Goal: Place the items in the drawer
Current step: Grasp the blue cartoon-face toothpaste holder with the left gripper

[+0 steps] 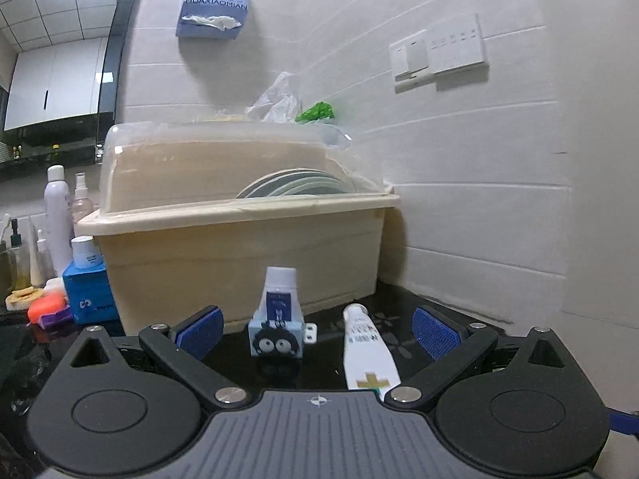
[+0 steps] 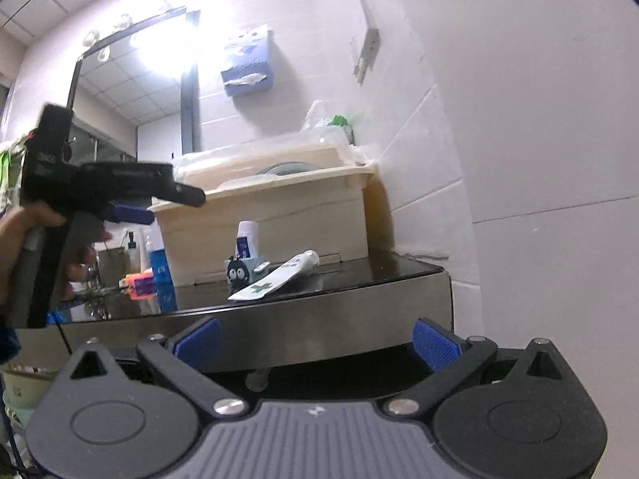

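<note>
Standing open with nothing between its blue pads, the left gripper (image 1: 317,329) hovers low over the dark glossy counter (image 1: 403,343), and the chief risk noted is a knock-over: the small holder with the cartoon face (image 1: 276,333) stands upright at lower centre of the left wrist view carrying an upturned white-capped tube (image 1: 279,285), top-heavy by the look of it, so a pad closing off-centre or brushing the cap could tip it. A second risk is the white tube with the gold cross (image 1: 369,353), lying flat just right of the holder with its crimped end toward the camera; its smooth rounded body may slide or squirt out of the pads on the slick surface. The right gripper (image 2: 317,343) is likewise spread and empty, held lower centre of its own view below the counter's front face (image 2: 319,331); whether that steel front is the drawer, and whether it is shut, cannot be told (no handle is clearly resolved), so opening it may yet be pending. Count: two grippers; two loose items in reach, one holder and one flat tube; one beige dish bin (image 1: 239,255) with a clear lid behind them; one blue tissue pack (image 1: 213,0) on the wall at upper centre; one switch panel (image 1: 439,52) upper right; several bottles at left edge, number uncertain
</note>
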The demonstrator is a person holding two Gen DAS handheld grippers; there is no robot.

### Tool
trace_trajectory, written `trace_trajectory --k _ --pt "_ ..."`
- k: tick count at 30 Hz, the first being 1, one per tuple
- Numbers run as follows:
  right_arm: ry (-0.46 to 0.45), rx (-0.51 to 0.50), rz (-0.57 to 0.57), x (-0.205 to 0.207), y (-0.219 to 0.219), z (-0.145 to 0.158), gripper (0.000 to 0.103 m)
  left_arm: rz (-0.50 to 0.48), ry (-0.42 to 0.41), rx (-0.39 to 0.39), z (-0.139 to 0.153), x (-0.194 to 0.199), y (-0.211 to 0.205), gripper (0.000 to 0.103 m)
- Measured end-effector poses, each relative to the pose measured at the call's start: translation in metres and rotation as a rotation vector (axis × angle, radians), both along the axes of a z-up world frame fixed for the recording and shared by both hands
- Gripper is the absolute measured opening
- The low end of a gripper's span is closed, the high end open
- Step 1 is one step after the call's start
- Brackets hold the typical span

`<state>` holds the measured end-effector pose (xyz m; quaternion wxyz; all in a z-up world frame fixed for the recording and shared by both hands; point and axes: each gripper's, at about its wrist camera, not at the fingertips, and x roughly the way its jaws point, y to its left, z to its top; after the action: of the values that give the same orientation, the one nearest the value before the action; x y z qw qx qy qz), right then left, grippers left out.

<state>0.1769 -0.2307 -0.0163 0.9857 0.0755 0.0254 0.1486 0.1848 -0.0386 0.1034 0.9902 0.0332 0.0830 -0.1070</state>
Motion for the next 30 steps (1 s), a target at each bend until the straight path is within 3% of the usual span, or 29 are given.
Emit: trace_trajectory --k 6,12,16,25,30 --pt "0.019 0.014 0.003 0.002 -0.005 -0.004 0.103 0.031 0.041 0.052 -0.001 0.047 0.000 0.102" --pt "0.048 0.039 0.011 0.005 -0.011 -0.009 0.103 -0.013 0.175 0.050 -0.006 0.100 -0.008 0.102" --pt "0.056 0.049 0.018 0.005 -0.013 -0.010 0.103 0.031 0.233 0.049 -0.013 0.131 -0.008 0.102" --pt "0.088 0.086 0.027 0.009 -0.018 -0.014 0.103 0.072 0.346 0.049 -0.024 0.175 -0.004 0.102" --pt "0.100 0.088 0.030 0.009 -0.018 -0.015 0.103 0.089 0.372 0.010 -0.029 0.188 0.002 0.101"
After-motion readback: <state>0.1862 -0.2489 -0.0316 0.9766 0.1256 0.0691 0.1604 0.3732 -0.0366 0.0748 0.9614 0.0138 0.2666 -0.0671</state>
